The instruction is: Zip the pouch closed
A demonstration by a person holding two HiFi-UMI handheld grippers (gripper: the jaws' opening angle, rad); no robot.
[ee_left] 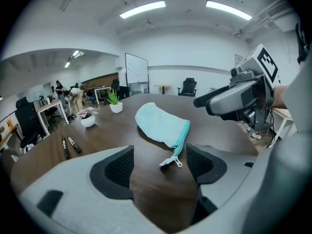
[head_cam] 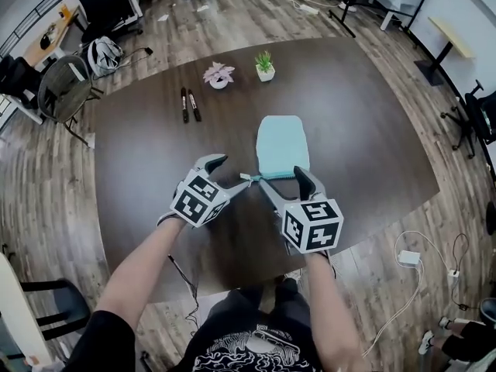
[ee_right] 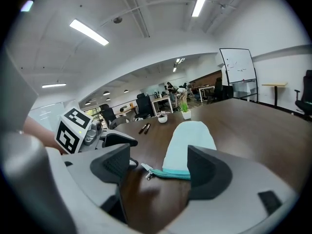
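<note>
A light blue pouch (head_cam: 282, 144) lies flat on the dark wooden table (head_cam: 139, 153). Its teal zipper (head_cam: 273, 177) runs along the near edge, and the metal pull (head_cam: 246, 178) sticks out at the zipper's left end. My left gripper (head_cam: 231, 172) hovers open just left of the pull; in the left gripper view the pull (ee_left: 171, 162) lies on the table between the pads, untouched. My right gripper (head_cam: 280, 178) is open over the zipper edge, with the zipper (ee_right: 169, 174) and pouch (ee_right: 190, 139) between its fingers and nothing gripped.
Two black markers (head_cam: 189, 105) lie on the table to the far left. Two small potted plants (head_cam: 219, 74) (head_cam: 265, 66) stand at the far edge. Office chairs (head_cam: 62, 87) and a floor cable with a charger (head_cam: 408, 258) surround the table.
</note>
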